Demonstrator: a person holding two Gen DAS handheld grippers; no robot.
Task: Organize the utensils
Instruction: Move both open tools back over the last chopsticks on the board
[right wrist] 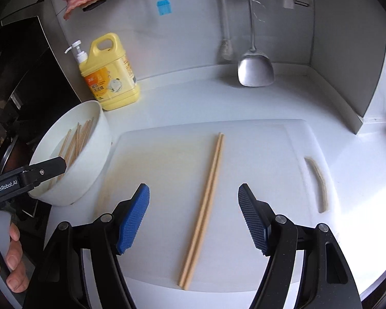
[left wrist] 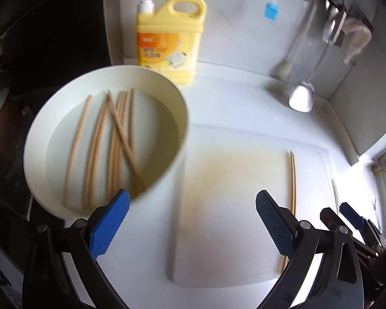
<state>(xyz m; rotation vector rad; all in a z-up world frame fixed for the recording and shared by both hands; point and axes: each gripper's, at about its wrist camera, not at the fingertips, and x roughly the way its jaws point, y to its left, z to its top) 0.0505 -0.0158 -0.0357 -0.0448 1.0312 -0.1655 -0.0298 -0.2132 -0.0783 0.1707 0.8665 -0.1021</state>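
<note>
A white bowl [left wrist: 103, 82] holds several wooden chopsticks [left wrist: 115, 139]; it also shows at the left of the right wrist view [right wrist: 90, 159], with its chopsticks [right wrist: 77, 139]. A pair of chopsticks [right wrist: 205, 206] lies side by side on the white cutting board [right wrist: 167, 159], also seen in the left wrist view [left wrist: 292, 180] on the board [left wrist: 231, 193]. My left gripper [left wrist: 193, 224] is open and empty, its left finger by the bowl's near rim. My right gripper [right wrist: 194, 216] is open, straddling the pair from above.
A yellow dish-soap jug with a pump [right wrist: 110, 74] stands behind the bowl. A metal spatula [right wrist: 254, 69] and a brush [right wrist: 226, 49] hang against the back wall. A wall panel [right wrist: 347, 64] closes the right side. A dark stove area [left wrist: 38, 38] lies left.
</note>
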